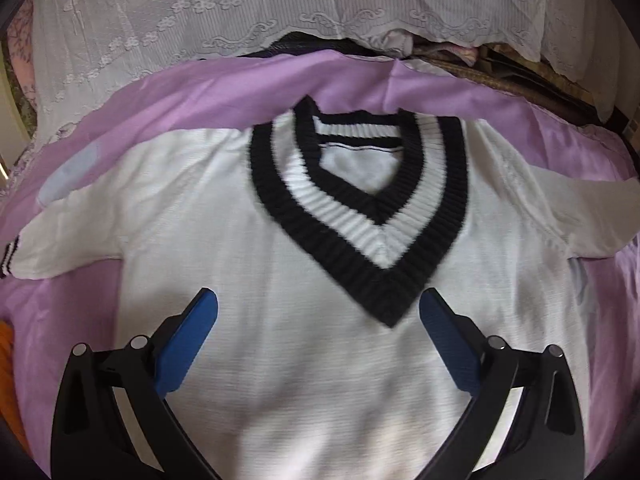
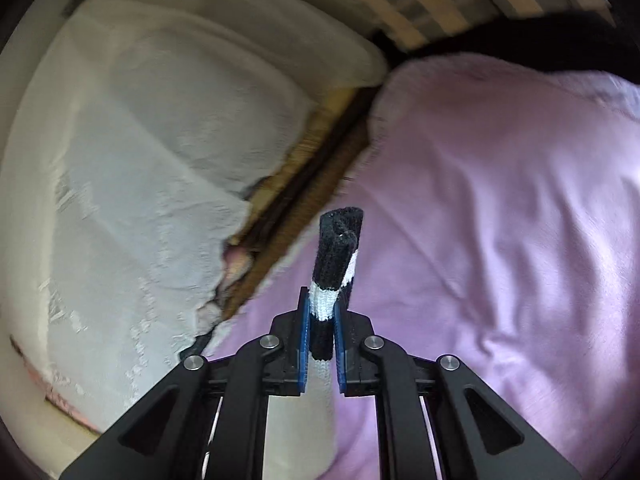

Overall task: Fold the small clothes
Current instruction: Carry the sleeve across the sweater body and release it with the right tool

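The right claw (image 2: 322, 312) is clamped on the sweater's striped cuff (image 2: 338, 252); the left claw (image 1: 318, 320) hovers spread above the sweater (image 1: 280, 360). Soft, light knit probably holds best at ribbed edges.

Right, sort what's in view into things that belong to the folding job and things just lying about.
Part of the job:
- white jumper, spread flat on the purple sheet
- its striped cuff, pinched in the right tongs
- left tongs, open above the jumper

Just lying about:
- lace cover
- white bedding
- orange cloth at the edge
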`<state>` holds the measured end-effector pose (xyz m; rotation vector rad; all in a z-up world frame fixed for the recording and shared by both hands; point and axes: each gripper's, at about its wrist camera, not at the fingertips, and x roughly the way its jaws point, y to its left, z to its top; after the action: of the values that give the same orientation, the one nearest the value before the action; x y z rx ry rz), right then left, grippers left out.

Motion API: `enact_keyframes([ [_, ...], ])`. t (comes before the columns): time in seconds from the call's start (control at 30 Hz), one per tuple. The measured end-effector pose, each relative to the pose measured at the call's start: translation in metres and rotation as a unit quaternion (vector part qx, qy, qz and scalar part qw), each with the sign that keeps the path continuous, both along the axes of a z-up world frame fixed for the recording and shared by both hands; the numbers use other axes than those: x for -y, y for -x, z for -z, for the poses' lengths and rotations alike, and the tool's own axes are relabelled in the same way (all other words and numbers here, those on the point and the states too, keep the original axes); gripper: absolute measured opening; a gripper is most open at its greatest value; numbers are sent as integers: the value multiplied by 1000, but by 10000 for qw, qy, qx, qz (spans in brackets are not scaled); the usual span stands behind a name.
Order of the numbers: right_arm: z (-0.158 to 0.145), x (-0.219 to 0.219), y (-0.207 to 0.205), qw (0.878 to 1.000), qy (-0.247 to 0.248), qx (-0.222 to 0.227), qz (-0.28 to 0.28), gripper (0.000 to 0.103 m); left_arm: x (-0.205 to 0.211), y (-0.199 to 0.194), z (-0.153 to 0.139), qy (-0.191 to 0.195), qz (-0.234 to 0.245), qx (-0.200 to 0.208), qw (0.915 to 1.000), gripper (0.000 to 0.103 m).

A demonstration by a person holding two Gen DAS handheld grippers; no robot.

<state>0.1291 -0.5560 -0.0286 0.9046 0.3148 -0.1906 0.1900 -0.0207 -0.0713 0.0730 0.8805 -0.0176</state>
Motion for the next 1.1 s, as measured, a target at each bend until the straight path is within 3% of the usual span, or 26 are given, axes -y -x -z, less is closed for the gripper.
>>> enact_keyframes([
  [0.07,-19,-20,2,9993,215,186,-233,11,-24,0,1,-247,-183,16,9995,99],
  [0.13,-34,-44,3,9975,454,280,-459,11,-50,-3,6,-225,-373,-86,9990,99],
  [0.27,-55,-76,3,9948,690,392,-639,11,-87,-13,24,694,-588,-412,9950,99],
  [0.33,-59,-72,10,9950,896,292,-326,11,-80,-9,22,499,-553,-290,9968,99],
  [0.43,-53,-49,34,9924,1086,-18,575,11,-62,-4,21,22,-409,-156,9990,99],
  [0.57,-32,-3,61,9905,668,-314,1164,11,-61,-3,21,-51,-390,-135,9991,99],
  [0.67,-17,-2,54,9926,495,-546,967,11,-63,-6,23,49,-416,-191,9989,99],
  [0.8,-16,-29,36,9934,774,-606,589,11,-61,-5,23,-11,-429,-174,9989,99],
  [1.0,-49,-117,7,9849,1669,-331,-334,11,-61,-7,24,15,-465,-192,9987,99],
  [1.1,-69,-167,-18,9784,1877,-198,-845,11,-62,-7,24,74,-476,-202,9986,99],
])
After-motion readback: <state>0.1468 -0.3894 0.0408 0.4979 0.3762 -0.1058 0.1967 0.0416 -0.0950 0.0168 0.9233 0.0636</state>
